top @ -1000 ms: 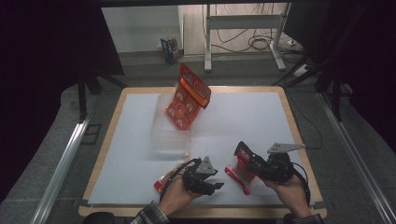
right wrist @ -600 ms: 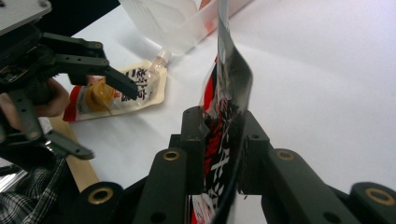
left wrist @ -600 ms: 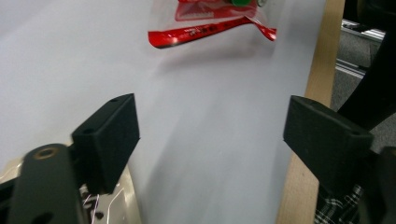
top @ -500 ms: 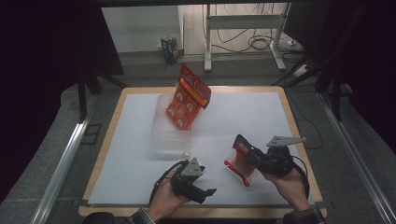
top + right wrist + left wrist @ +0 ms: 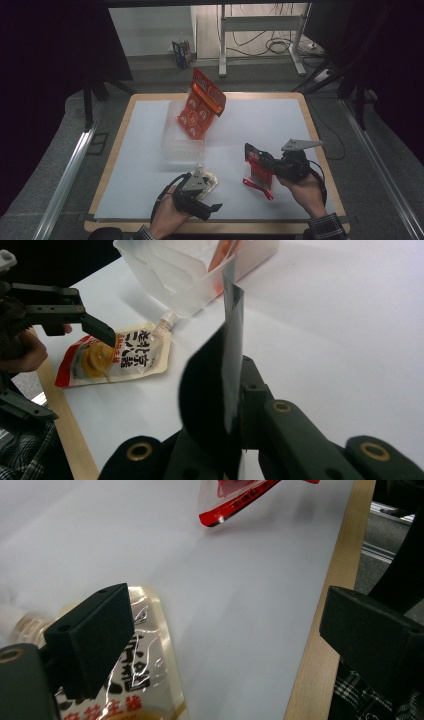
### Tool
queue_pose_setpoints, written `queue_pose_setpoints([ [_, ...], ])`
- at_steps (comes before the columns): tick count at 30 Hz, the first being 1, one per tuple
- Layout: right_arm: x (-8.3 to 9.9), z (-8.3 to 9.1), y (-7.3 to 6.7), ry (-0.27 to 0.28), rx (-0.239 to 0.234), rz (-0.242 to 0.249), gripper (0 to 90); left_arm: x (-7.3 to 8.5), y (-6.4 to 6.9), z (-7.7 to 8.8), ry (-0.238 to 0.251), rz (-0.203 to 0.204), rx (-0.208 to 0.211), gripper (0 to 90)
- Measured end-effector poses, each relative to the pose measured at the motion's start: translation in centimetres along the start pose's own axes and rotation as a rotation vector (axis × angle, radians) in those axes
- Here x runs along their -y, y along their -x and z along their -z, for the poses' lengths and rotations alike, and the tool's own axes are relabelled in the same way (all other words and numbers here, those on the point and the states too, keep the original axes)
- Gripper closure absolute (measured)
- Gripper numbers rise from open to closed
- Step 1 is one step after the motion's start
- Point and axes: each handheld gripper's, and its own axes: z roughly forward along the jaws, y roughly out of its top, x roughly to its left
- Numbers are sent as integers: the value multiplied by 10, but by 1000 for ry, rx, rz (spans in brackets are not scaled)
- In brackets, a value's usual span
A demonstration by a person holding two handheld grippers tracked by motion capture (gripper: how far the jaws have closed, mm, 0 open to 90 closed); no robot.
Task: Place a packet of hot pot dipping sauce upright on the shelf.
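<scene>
A pale sauce pouch [image 5: 209, 181] with a white spout lies flat on the white table [image 5: 280, 125] near its front edge. My left gripper [image 5: 212, 193] hovers over it. Its jaws have just been opening and now stand wide apart [image 5: 230, 625], one fingertip [image 5: 90, 635] above the pouch [image 5: 140, 680], nothing pressed between them. To the right, my right gripper [image 5: 255, 157] is shut on a red pouch [image 5: 260, 175], which hangs just off the table. In the right gripper view that pouch [image 5: 225, 340] shows edge-on and dark between the jaws, with the pale pouch [image 5: 120, 357] beyond it.
A clear plastic container [image 5: 181, 137] stands behind the left hand, with an orange-red snack pack [image 5: 202, 102] leaning up out of it. The table's wooden rim [image 5: 320, 150] runs close to both hands. A metal stand and cables are on the floor beyond.
The left gripper's jaws have spread apart and let go of the pale pouch, which now lies on the table. The left hand has drifted left. The right gripper has kept hold of the red pouch.
</scene>
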Motion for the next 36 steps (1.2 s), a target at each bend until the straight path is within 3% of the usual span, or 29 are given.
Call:
queue_pose_setpoints([
  [12, -22, -1, 0, 45, -7, 18, 886, 16, -4, 15, -15, 17, -53, 62],
  [23, -53, -16, 3, 85, -31, 26, 886, 31, -7, 28, -23, 42, -106, 48],
  [36, -93, -37, 0, 117, -65, 64, 887, 45, -8, 43, -9, 33, -195, 23],
])
